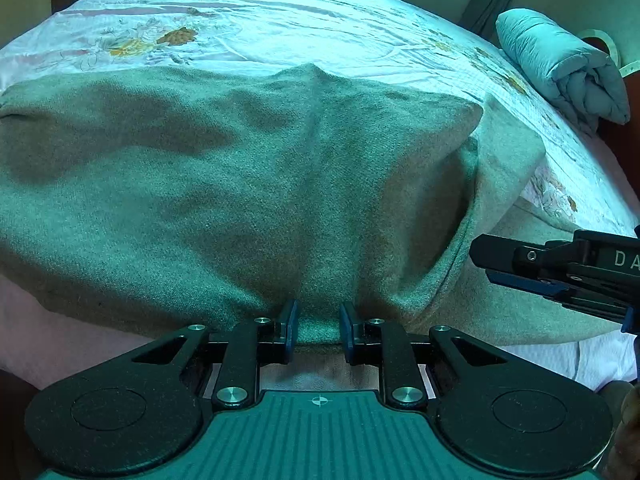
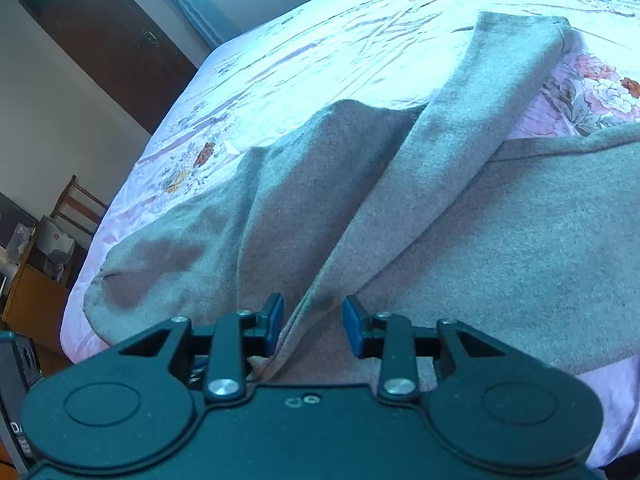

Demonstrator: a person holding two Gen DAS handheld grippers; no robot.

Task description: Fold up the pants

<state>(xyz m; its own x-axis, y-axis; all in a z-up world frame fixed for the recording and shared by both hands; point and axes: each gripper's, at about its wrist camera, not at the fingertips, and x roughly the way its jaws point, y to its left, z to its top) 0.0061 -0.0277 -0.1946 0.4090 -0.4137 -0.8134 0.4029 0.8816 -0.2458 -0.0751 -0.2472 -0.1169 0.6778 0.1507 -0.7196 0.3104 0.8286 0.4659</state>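
- Left gripper [image 1: 319,330]: jaws stood slightly apart at the near hem of the pants [image 1: 248,184]. A strip of cloth lay in the gap, and the blue pads [image 1: 291,320] did not appear to press on it.
- Right gripper [image 2: 313,326]: jaws parted rather wider, straddling a raised ridge of the same cloth. The fold ran between the pads without being pinched. In the left wrist view this tool entered from the right edge, just beside the garment's folded flap.
- Pants, grey-brown, napped knit: lay spread across the near part of the bed, one layer doubled over another, with a diagonal fold line and a loose peak of fabric at the far edge.
- Handling, judged: soft, limp and light; would sag and crease when lifted and would not hold a shape. The fuzzy face should grip the pads well rather than slip. Not fragile.
- Hold points, judged: hems and fold corners, both layers taken together, the two tools well apart so the span stays taut.
- Bedspread [image 1: 280,20]: pale, glossy, floral; possibly slick beneath the cloth, though the sheen alone hardly proved it.
- Rolled quilt [image 1: 560,64]: at the far right bed edge, well apart from the pants.
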